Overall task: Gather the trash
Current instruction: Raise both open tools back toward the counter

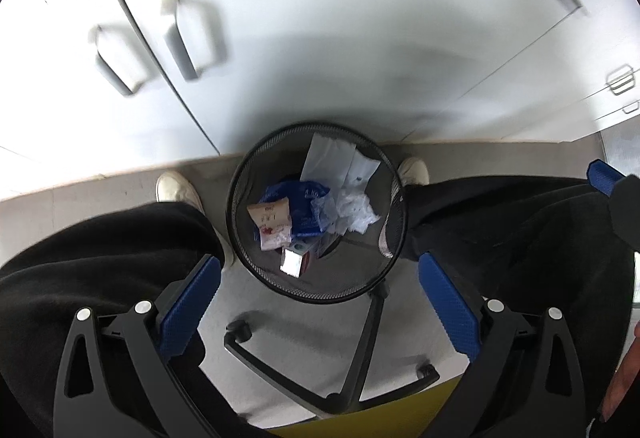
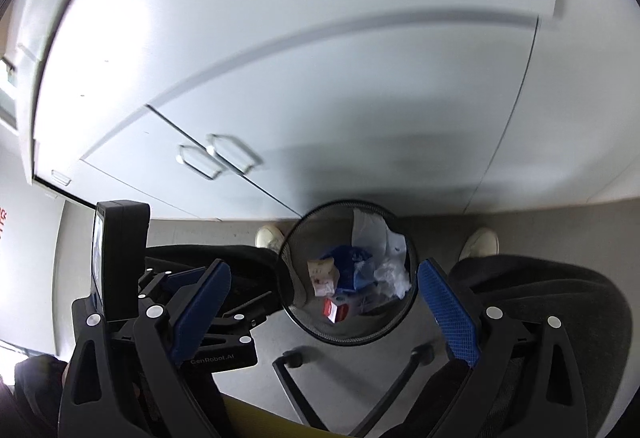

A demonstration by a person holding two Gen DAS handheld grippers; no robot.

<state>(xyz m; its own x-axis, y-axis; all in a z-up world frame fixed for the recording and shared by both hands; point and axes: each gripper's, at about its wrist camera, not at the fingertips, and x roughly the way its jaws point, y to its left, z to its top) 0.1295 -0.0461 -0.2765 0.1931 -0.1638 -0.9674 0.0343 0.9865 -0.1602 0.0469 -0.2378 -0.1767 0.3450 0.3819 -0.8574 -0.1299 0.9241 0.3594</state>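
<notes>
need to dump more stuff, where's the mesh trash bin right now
The mesh trash bin stands on the floor between the person's two white shoes, just in front of the white cabinet, centred in both wrist views.

Floor (image 1: 304,322) under both grippers: bin, chair base, two shoes.
Light grey floor carries a black mesh bin (image 1: 240,222) straight ahead of the tools, against the cabinet foot. Black chair base (image 1: 360,350) with castors sits nearer. White shoes (image 1: 178,189) flank the bin, either side.
</notes>
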